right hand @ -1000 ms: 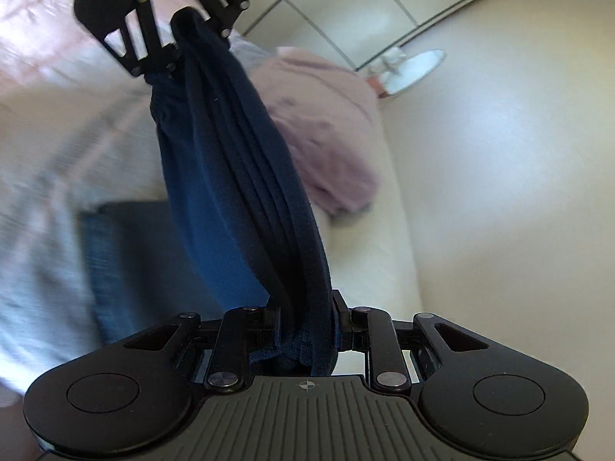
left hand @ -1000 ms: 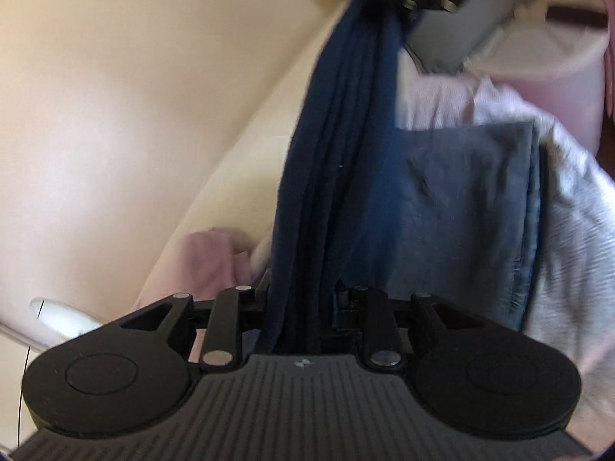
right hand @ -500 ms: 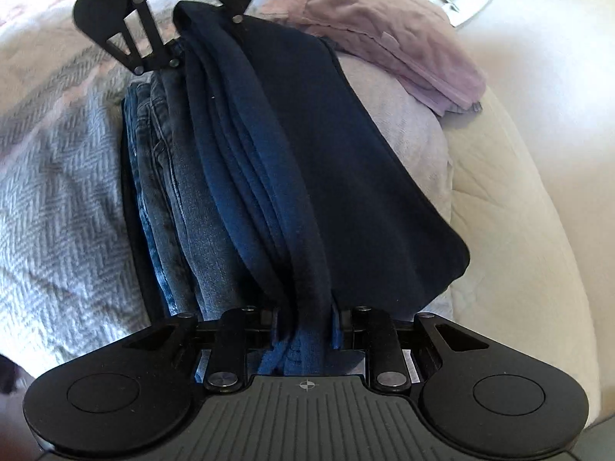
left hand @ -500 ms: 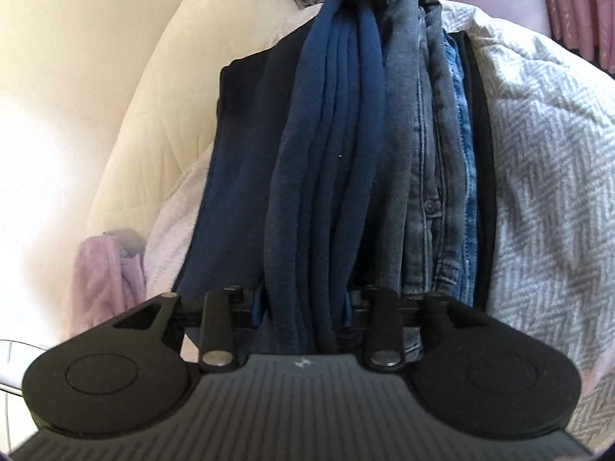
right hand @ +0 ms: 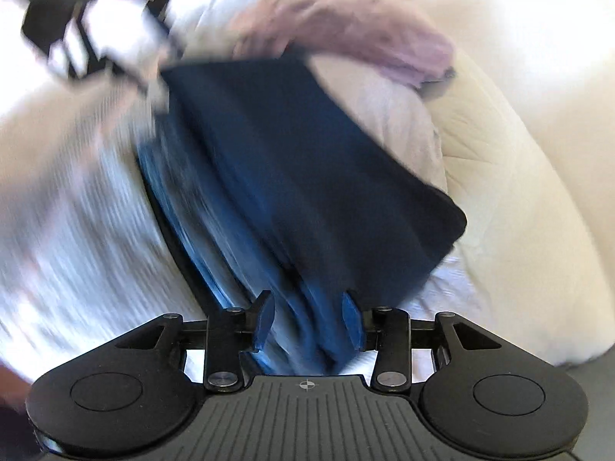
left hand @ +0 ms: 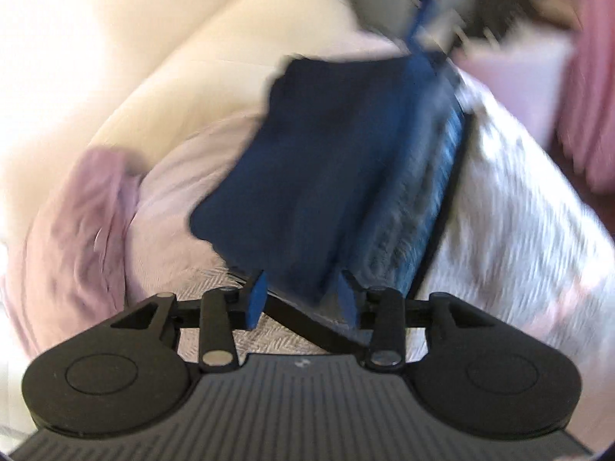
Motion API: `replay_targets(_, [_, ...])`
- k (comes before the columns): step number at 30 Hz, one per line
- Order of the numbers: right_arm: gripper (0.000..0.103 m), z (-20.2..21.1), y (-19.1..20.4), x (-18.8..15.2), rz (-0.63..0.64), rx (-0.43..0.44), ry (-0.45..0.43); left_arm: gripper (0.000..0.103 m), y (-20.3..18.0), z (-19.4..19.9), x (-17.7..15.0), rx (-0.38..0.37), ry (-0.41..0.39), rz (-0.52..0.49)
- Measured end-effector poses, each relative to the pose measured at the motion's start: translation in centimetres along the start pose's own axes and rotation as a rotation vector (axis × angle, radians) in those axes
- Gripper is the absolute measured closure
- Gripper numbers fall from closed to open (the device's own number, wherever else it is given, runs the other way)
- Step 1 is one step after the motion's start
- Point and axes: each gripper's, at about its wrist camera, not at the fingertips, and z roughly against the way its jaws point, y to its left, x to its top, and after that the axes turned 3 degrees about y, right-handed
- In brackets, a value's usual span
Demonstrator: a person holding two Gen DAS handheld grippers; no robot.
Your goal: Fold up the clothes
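A folded navy garment lies on top of a stack of folded denim clothes on the bed. It also shows in the right wrist view, with the denim stack under it. My left gripper is open at the near edge of the navy garment, its blue pads apart. My right gripper is open at the garment's opposite edge, with cloth lying between its pads. Both views are motion-blurred.
A grey-white herringbone blanket covers the bed. A crumpled pink-lilac garment lies beside the stack, also in the right wrist view. A cream quilted cushion borders the bed. Pink cloth hangs at the far right.
Both grippers were shut on the navy garment, holding it stretched between them above the stack. Now the garment lies flat on the stack and both grippers have opened.
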Motion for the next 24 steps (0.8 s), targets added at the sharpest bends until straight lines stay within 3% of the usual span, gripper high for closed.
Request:
replay_targets(3, [0.062,0.7,0.2,2.5,-0.095,0.076,-0.099,0.067,2.7,0.8,0.7,-0.001,-0.033,0.151])
replay_targets(7, [0.062,-2.5,-0.6,6.3,-0.194,0.146,-0.183,0.073,4.8,-2.7,2.0,-0.018,0.003,0.26])
replay_targets(10, [0.062,-6.8,-0.8,7.6,-0.269,0.187,-0.137,0.077,4.5,-7.8,1.3,-0.062,0.118,0.297])
replay_targets(14, [0.062,-8.3,-1.6,7.3,-0.295,0.287,-0.064,0.077,4.4,-8.9,0.8,-0.06,0.138,0.325])
replay_targets(17, [0.062,-6.7,-4.1,7.4,-0.318,0.258,-0.098,0.076,5.4,-7.8,1.7,-0.078,0.15,0.328])
replay_targets(21, [0.062,-6.9,-9.9,6.9,-0.402,0.142,-0.109,0.077,6.9,-6.7,4.0,-0.042,0.058,0.335])
replay_targets(24, [0.062,-8.4,-13.9,7.2,-0.43,0.091,-0.122,0.08,8.3,-9.1,5.3,-0.039,0.061,0.37])
